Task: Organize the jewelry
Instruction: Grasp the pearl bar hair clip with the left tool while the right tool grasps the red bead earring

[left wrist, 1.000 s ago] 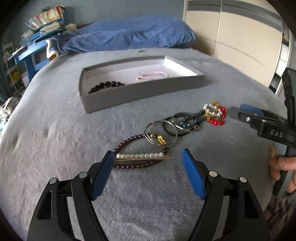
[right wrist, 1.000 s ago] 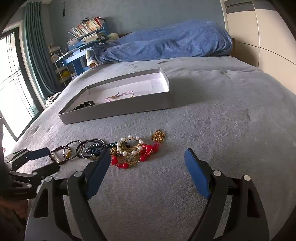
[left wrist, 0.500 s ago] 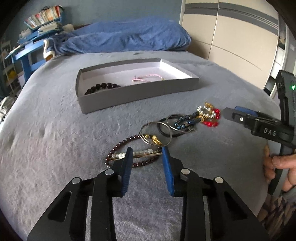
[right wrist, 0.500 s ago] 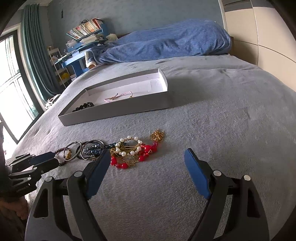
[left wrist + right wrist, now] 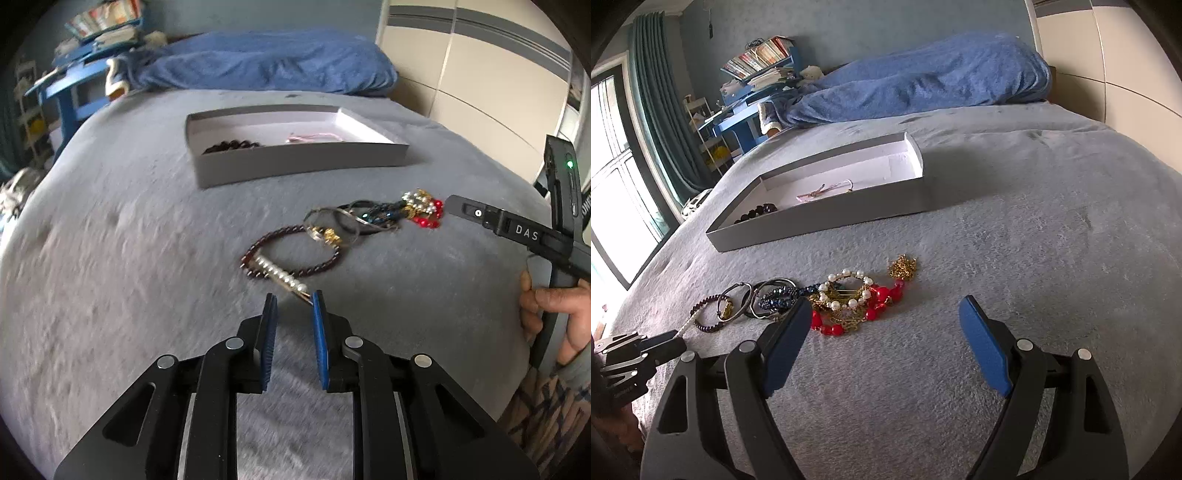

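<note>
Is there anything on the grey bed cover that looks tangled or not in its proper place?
Yes. The red, pearl and gold pieces lie knotted in one heap with the dark blue beaded strand and metal rings, outside the grey cardboard tray, which holds only a dark bead bracelet and a pink cord.

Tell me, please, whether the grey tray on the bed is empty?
Not empty: the grey tray holds a dark bead bracelet and a pink cord bracelet.
</note>
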Available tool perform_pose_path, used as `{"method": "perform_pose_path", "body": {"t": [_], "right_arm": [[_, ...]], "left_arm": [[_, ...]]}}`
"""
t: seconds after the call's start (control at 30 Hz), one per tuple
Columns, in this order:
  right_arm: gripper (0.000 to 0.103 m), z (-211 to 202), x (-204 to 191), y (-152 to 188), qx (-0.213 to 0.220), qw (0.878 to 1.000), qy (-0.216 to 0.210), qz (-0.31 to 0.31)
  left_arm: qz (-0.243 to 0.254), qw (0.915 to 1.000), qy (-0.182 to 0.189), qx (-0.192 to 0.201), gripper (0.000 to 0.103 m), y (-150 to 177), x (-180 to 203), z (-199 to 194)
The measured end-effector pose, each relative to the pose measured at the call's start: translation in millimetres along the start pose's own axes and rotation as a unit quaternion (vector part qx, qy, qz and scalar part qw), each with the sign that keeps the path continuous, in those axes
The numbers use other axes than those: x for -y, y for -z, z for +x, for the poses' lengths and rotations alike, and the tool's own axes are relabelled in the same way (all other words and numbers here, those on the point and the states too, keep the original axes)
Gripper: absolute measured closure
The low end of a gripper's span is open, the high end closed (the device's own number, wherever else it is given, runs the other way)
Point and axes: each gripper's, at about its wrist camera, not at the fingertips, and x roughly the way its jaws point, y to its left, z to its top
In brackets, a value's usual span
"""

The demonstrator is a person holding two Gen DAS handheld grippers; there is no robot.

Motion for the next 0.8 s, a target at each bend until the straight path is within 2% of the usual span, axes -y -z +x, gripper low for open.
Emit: {"method": "perform_pose_path", "body": {"t": [0.07, 0.13, 0.23, 0.33, 0.47, 0.5, 0.6, 0.67, 0.7, 0.8], "right_arm": [[0.022, 0, 0, 0, 0.000, 1.000, -0.001, -0.001], [0.022, 1, 0, 0, 0.000, 1.000, -0.002, -0.001], [0.022, 1, 1, 0, 0.000, 1.000, -0.002, 0.001], [0.022, 1, 1, 0, 0.000, 1.000, -0.002, -0.001], [0.022, 3, 1, 0, -0.003, 1.000, -0.004, -0.002], [0.022, 3, 1, 0, -0.003, 1.000, -0.005, -0.001], [0.022, 5, 2, 0, -0.008, 1.000, -0.005, 0.002], [0.022, 8, 2, -1, -0.013, 1.000, -0.006, 0.001], [0.022, 9, 2, -1, -0.015, 1.000, -0.004, 0.001], [0.022, 10, -2, -3, -0.016, 1.000, -0.004, -0.009]], "left_arm": [[-0.010, 0.9999, 0.006, 0.005, 0.078, -1, -3, -2], [-0.014, 0.9998, 0.009, 0.011, 0.065, -1, -4, -4], [-0.004, 0.9997, 0.018, 0.013, 0.057, 0, 1, -5], [-0.001, 0.9998, 0.018, 0.012, 0.050, -3, 6, -3], [-0.022, 0.9997, 0.001, 0.003, 0.050, -12, 3, 9], [-0.027, 0.9996, -0.006, 0.000, 0.054, -15, 2, 12], [-0.027, 0.9992, -0.027, -0.014, 0.080, -14, 2, 20], [-0.031, 0.9989, -0.035, -0.009, 0.087, -10, -1, 18], [-0.033, 0.9987, -0.037, -0.007, 0.095, -9, -2, 16], [-0.042, 0.9987, -0.030, 0.003, 0.095, -5, -8, 8]]}}
